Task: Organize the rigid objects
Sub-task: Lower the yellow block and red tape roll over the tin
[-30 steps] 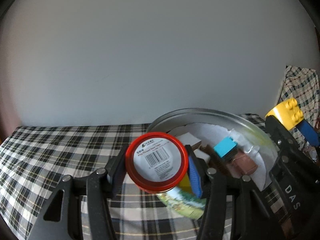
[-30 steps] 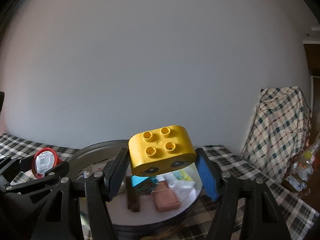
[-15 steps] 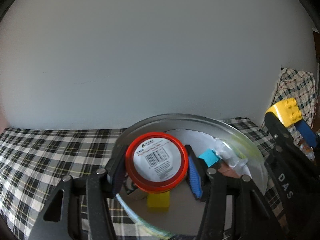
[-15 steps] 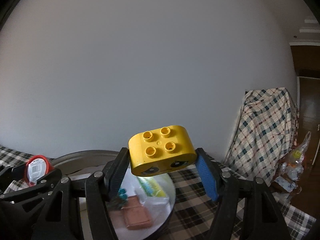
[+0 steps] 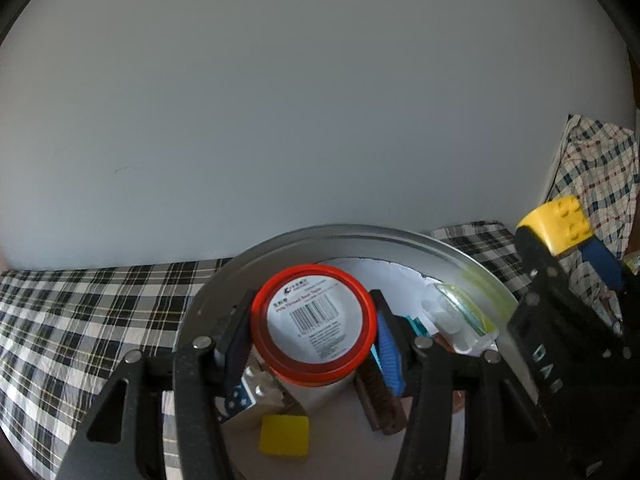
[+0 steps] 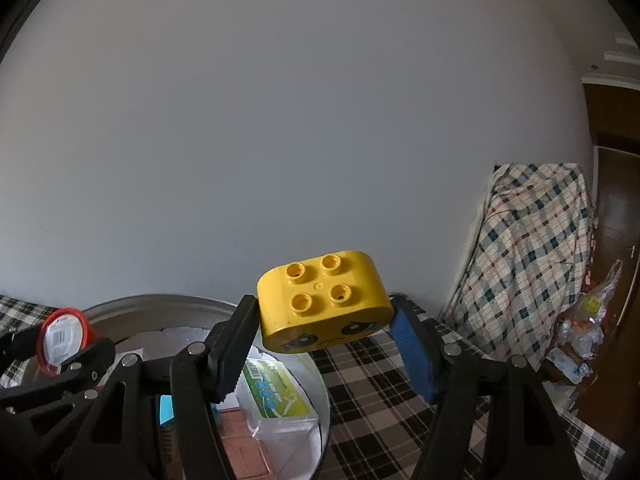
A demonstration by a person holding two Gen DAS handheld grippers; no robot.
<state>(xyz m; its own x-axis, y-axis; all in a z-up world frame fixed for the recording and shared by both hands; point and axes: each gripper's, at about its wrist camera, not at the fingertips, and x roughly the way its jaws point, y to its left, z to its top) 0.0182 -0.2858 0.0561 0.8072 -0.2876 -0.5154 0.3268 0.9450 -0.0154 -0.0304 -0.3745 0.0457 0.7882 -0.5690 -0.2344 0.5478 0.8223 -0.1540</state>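
The left gripper [image 5: 314, 330] is clamped on a round tub [image 5: 315, 326] with a red rim and a white barcode label facing the camera, one black finger on its left side and a blue-padded finger on its right. It hangs over a wide metal basin [image 5: 400, 236] that sits on a black-and-white checked cloth [image 5: 80, 320]. Down in the basin, under the tub, lie a yellow square [image 5: 285, 436], a silvery block [image 5: 250, 400] with a blue starred face, a dark brown bar [image 5: 378, 400], a bit of a teal piece [image 5: 416, 322] and a clear plastic box [image 5: 456, 320] with a green label. Off to the right, the right gripper [image 6: 325, 320] grips a yellow brick [image 6: 324, 300], rounded at the ends, four studs on top and a sad face printed on the side toward the camera; it is pinched between a black finger on the left and a blue one on the right. The brick is held up in the air, above the basin's right edge and the cloth beside it. From that side the tub shows at far left, and the clear box lies just below the brick inside the basin, next to a reddish-brown tile [image 6: 244, 452]. Behind everything is a plain pale wall [image 6: 280, 120], and at right a checked sheet [image 6: 532, 248] is draped over something tall, with plastic bags [image 6: 580, 332] heaped near a wooden door [image 6: 618, 200].
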